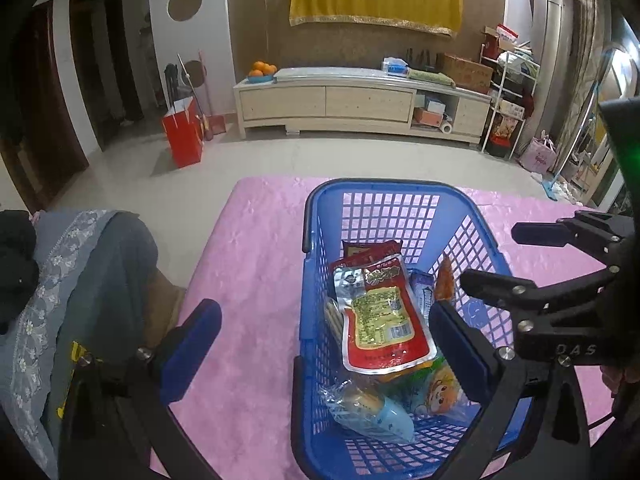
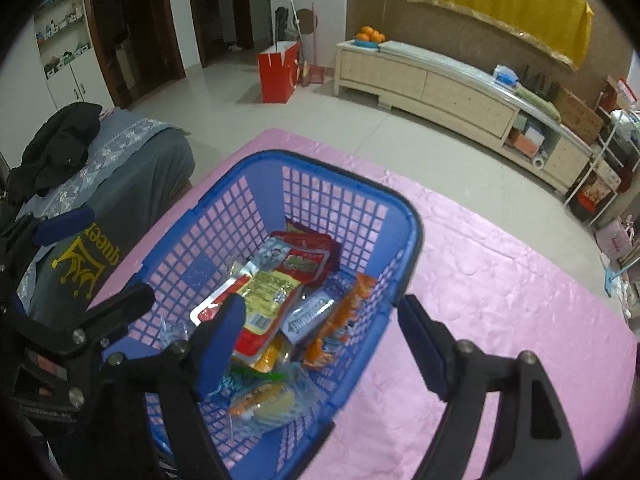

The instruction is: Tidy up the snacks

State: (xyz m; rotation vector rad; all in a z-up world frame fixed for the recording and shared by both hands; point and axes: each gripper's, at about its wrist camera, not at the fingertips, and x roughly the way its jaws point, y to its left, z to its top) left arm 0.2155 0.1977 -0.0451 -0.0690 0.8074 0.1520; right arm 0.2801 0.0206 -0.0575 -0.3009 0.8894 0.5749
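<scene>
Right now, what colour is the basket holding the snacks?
Blue, with a black rim; the basket shows best in the right wrist view.

The blue plastic basket (image 2: 352, 200) sits near the desk's (image 2: 500, 280) left edge on a pink cloth, holding a red-and-yellow snack pouch (image 2: 268, 300) and other packets. The right tool (image 2: 324, 340) hangs over it, spread wide and gripping nothing.

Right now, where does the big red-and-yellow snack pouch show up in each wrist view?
Left wrist: the pouch lies centre frame, on top of the pile in the blue basket.
Right wrist: the pouch is left of centre, partly behind a tong finger.
Shared landmark: the red bag on the floor.
</scene>
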